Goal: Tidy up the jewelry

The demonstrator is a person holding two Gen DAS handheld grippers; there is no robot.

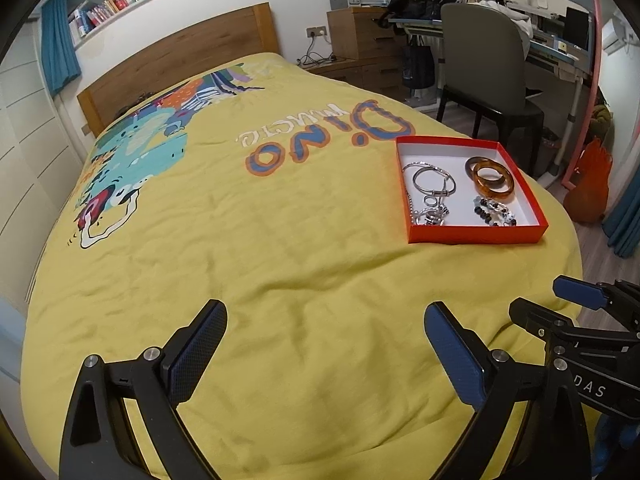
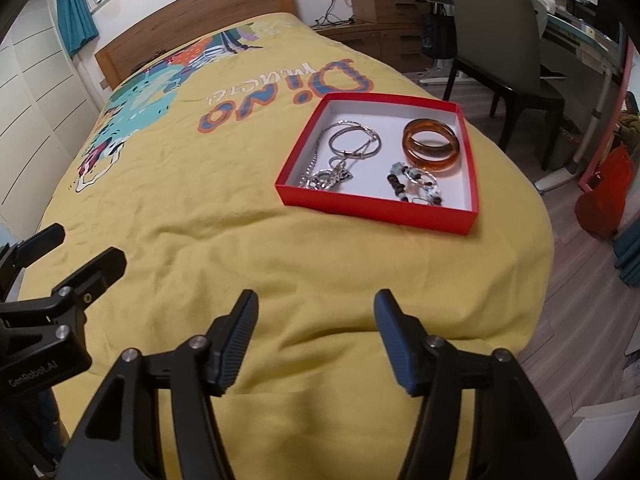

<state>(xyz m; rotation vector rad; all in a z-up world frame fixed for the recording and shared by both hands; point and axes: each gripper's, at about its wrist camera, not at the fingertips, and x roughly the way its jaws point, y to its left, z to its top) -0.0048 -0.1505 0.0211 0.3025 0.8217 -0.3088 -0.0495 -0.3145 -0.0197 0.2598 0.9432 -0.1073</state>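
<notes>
I see the shallow red cardboard box with white lining [image 2: 404,216] on the yellow printed bedspread [image 2: 224,248]. Inside: amber translucent bangles [image 2: 431,151], silver chains and hoops [image 2: 343,152], a beaded bracelet [image 2: 418,185]. My left gripper [image 1: 325,354] and right gripper [image 2: 316,342] both spread apart, holding nothing, well short of the box.
</notes>
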